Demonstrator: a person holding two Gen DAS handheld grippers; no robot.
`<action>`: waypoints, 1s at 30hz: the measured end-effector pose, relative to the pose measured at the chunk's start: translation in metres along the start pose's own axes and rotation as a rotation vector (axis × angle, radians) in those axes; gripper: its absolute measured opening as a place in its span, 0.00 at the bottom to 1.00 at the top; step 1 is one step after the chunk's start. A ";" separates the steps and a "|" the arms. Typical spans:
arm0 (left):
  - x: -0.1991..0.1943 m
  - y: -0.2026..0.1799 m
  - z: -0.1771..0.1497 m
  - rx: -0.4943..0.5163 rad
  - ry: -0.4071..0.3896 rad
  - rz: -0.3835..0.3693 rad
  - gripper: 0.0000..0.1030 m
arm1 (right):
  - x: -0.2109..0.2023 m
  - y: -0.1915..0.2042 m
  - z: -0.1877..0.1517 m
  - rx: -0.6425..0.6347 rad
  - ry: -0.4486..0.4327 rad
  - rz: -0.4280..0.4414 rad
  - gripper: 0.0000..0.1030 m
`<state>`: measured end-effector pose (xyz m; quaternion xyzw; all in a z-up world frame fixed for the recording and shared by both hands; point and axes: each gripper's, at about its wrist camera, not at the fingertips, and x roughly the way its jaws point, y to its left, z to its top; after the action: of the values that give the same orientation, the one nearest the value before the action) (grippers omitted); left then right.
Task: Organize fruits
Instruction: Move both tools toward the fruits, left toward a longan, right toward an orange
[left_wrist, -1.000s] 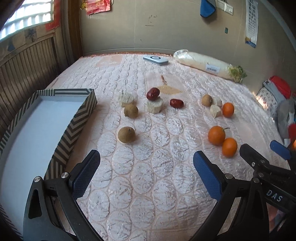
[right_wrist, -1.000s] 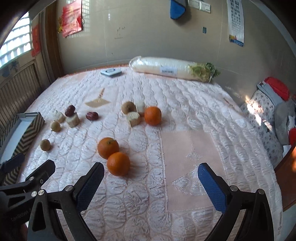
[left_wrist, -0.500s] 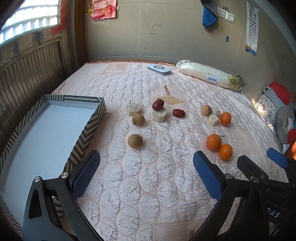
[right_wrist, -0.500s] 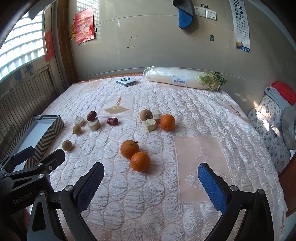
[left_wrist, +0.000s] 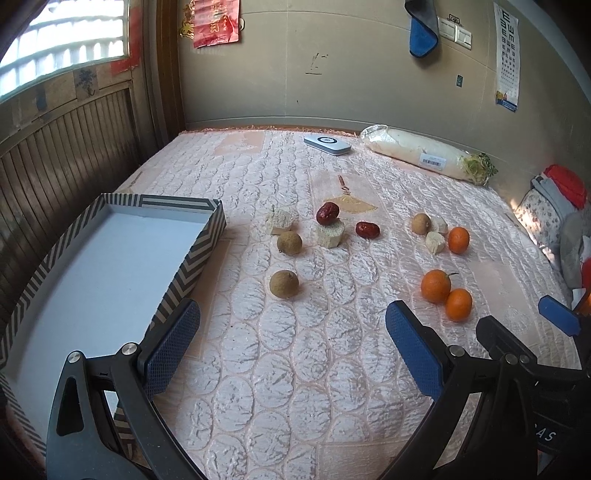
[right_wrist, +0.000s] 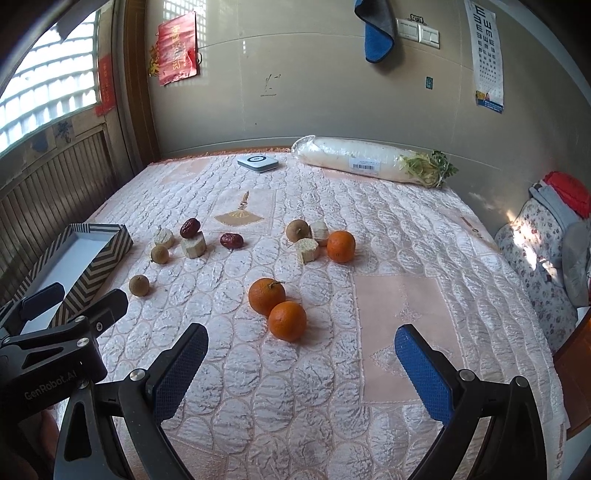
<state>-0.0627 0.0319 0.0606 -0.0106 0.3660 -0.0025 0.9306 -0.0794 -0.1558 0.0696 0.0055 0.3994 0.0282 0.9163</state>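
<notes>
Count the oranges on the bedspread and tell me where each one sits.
3. Two touch each other nearest the right gripper: the stemmed orange and the front orange. The far orange sits beside pale chunks. None looks hidden.

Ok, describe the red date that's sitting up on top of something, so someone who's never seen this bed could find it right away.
Start at the striped box on the left side of the quilted bed and look just past its far corner to the cluster of small fruit. There, one red date rests on top of a pale cut chunk. The other red date lies flat on the quilt beside it.
</notes>
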 end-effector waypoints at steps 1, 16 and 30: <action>0.001 0.001 0.000 -0.002 0.005 0.001 0.98 | 0.001 0.000 0.000 -0.002 0.003 0.002 0.99; 0.007 0.003 0.001 -0.015 0.038 -0.011 0.98 | 0.003 -0.003 -0.001 0.005 0.008 0.025 0.98; 0.007 0.006 0.000 -0.005 0.035 -0.018 0.98 | 0.006 -0.001 -0.003 0.007 0.015 0.039 0.97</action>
<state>-0.0575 0.0379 0.0563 -0.0164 0.3819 -0.0103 0.9240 -0.0770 -0.1569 0.0629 0.0164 0.4063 0.0444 0.9125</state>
